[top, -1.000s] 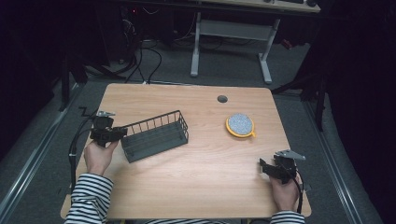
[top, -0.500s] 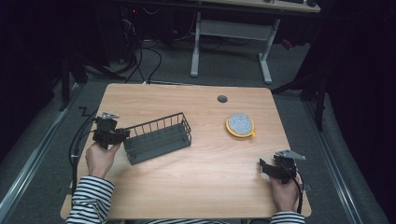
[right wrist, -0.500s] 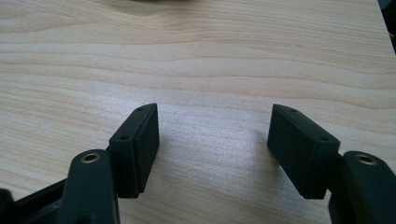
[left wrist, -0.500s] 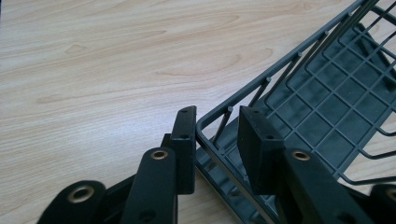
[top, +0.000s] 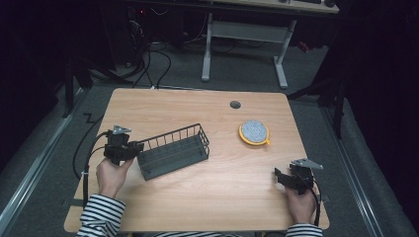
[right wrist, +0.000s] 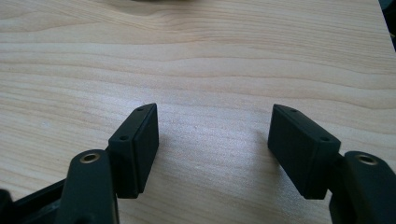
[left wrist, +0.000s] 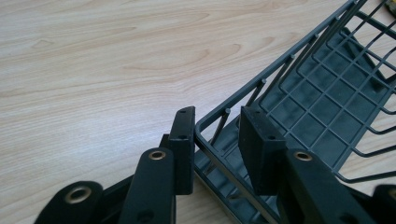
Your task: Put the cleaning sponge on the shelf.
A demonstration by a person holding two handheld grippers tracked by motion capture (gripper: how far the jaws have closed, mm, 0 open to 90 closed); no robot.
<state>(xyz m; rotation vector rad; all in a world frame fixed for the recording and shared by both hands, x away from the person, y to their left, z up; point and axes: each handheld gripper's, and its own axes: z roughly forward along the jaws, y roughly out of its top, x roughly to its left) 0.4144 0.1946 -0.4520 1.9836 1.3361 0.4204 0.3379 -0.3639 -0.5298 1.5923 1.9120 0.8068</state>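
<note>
Dark room, cables on the floor; wooden table [top: 197, 207]. Left gripper [top: 132, 146] at 9 o'clock straddles the end rim of the wire basket [top: 173, 157], jaws part-spread, not yet pinching. Likely step: gripping the basket; next it needs closing. Yellow-rimmed disc [top: 254, 132] at 1 o'clock. Right gripper [top: 279, 176] at 4 o'clock, spread, empty. No readable writing.

A dim lab or office: bare wooden desk [top: 197, 207], floor cables [top: 163, 61], another desk's legs [top: 244, 47].
</note>
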